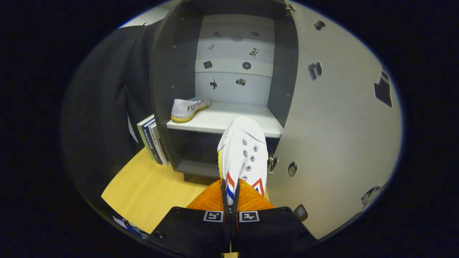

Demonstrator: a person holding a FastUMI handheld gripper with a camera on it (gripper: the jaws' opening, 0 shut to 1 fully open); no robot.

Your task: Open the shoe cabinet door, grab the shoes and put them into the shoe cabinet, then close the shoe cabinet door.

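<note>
My gripper (230,195) is shut on a white shoe (244,150) with red and blue stripes and a yellow sole edge; both fingers pinch its heel end and its toe points ahead toward the cabinet. The shoe cabinet (172,71) is dark grey and stands open just beyond the shoe, with a pale shelf (247,122) inside. A second matching white shoe (187,107) lies on the left part of that shelf. The held shoe's toe hangs in front of the shelf's front edge. The open cabinet door (333,125) swings out on the right.
A few upright books (152,138) lean against the cabinet's left side on the wooden tabletop (150,190). Black cloth (104,107) hangs to the left. A round knob (292,168) sits on the door's inner face close to the shoe.
</note>
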